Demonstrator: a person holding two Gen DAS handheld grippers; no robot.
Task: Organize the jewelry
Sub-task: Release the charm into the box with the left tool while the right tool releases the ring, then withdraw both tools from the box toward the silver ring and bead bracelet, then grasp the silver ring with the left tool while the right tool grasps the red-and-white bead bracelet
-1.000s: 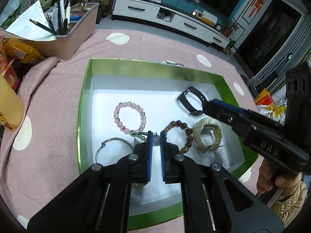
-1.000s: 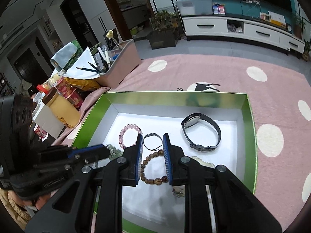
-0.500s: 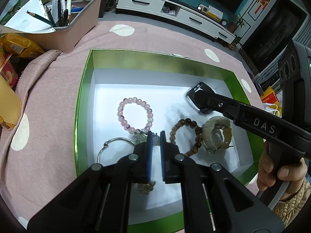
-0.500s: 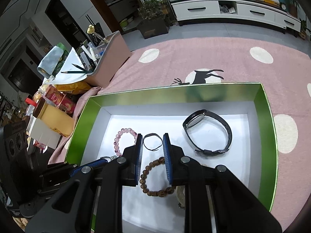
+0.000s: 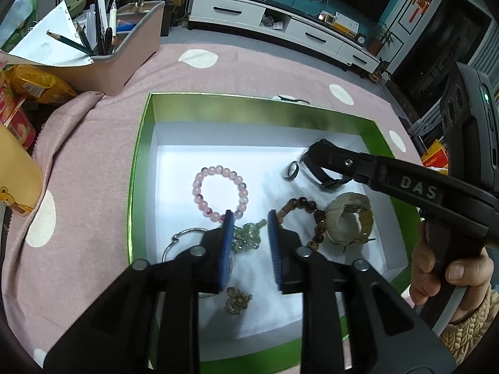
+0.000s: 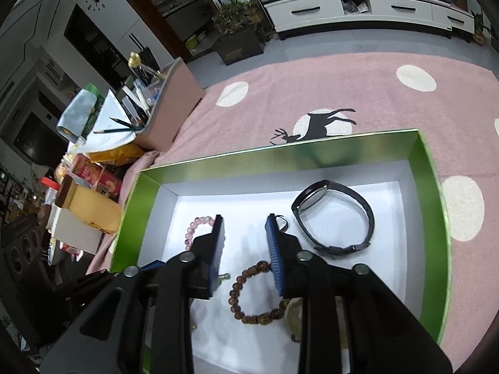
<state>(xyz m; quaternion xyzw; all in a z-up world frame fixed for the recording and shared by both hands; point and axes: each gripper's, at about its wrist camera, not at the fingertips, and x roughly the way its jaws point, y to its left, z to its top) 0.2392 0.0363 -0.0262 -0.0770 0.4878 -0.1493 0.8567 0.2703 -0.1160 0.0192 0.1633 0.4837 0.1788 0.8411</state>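
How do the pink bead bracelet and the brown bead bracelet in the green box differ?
The pink bead bracelet has pale, glossy beads; the brown bead bracelet has dark, wood-toned ones. The pink one lies toward the box's middle, while the brown one lies right beside a cream watch. Both are closed bead loops lying flat on the white floor of the green box.

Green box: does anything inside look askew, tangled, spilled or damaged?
Nothing looks damaged. In the green box, the brown bead bracelet lies against the cream watch, and the green bead piece overlaps the silver bangle.
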